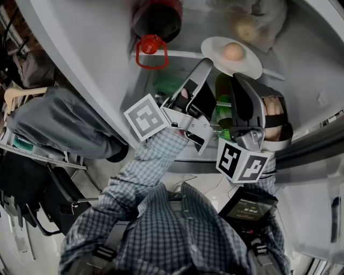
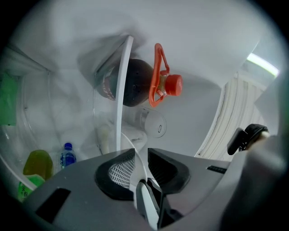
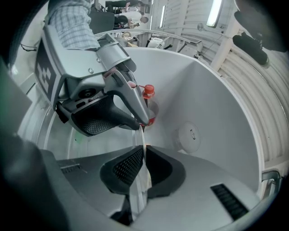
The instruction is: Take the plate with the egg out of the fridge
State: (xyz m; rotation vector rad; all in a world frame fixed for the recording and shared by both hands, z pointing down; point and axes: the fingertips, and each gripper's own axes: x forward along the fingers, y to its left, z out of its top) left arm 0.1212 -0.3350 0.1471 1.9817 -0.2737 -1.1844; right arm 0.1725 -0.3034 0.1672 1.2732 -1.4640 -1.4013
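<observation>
A ceiling strip light [image 3: 213, 12] glows overhead; pale floor [image 1: 99, 174] borders dark clutter [image 1: 27, 188].

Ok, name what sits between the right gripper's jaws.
The rim of the plate, edge-on; the right gripper is shut on it, as the right gripper view shows.

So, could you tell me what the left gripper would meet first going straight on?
The left gripper grips the plate; beyond it, probably the dark bottle, though depth is unclear.

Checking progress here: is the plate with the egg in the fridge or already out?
In the fridge: the plate with the egg is over the shelf edge, the right gripper shut on its rim.
</observation>
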